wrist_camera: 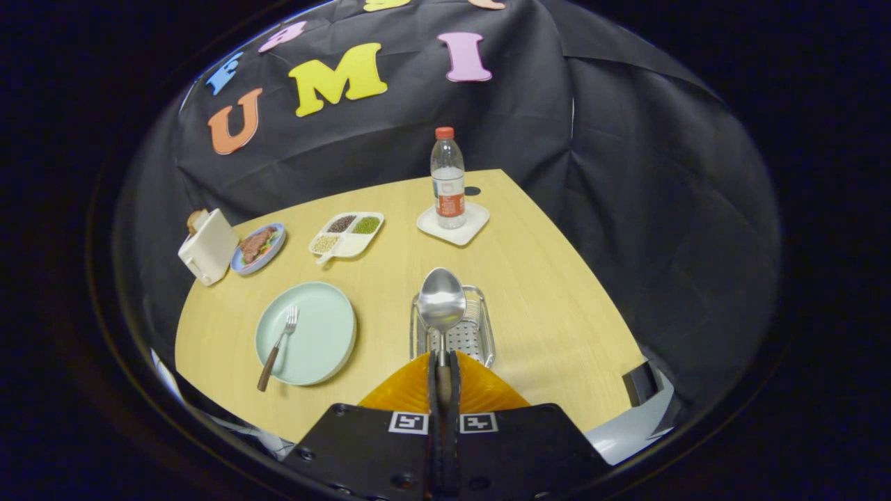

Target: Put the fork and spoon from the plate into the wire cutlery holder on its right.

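My gripper [443, 362] is shut on the handle of a metal spoon [441, 304], whose bowl sticks out ahead of the fingers. The spoon hangs over the wire cutlery holder [483, 327], which sits on the wooden table just beyond the fingers. To the left of the holder lies a pale green plate [324, 334]. A fork [278, 346] with a brown handle rests on the plate, tines pointing away from me and handle reaching over the plate's near rim.
Farther back stand a water bottle [448, 179] on a white coaster [470, 226], a divided white tray [362, 243] with grains, a blue plate of food [277, 243] and a white toaster [207, 248]. The table's right edge [592, 278] runs close to the holder.
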Tool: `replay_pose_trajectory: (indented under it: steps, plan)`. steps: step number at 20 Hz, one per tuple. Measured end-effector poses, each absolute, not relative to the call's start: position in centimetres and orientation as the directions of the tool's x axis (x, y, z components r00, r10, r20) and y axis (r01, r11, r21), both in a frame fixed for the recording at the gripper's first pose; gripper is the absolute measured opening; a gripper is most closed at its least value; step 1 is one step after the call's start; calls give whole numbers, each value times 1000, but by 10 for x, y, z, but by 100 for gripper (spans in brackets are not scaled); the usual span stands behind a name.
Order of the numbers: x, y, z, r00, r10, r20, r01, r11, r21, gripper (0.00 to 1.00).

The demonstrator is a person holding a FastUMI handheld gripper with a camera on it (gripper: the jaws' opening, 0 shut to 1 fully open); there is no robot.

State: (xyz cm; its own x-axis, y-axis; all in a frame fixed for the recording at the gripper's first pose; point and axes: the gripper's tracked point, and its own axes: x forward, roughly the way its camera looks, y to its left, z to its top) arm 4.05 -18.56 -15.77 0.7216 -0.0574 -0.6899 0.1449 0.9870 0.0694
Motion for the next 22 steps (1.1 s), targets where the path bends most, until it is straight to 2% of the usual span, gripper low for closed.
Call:
replay_pose_trajectory:
  steps: [3,6,10,11,12,17,22]
  plan:
    - [41,-186,-157,725,-52,-687,141,987,73,4]
    - [45,-187,-137,768,-60,-638,149,985,88,14]
    - [51,-180,-118,827,-72,-557,137,988,77,84]
    - [51,-177,-113,838,-75,-540,134,988,71,88]
    - [53,-173,-108,848,-76,-525,128,990,64,97]
    - [52,-134,-93,878,-53,-476,84,995,45,97]
    - [60,-84,-101,874,-27,-485,43,999,23,97]
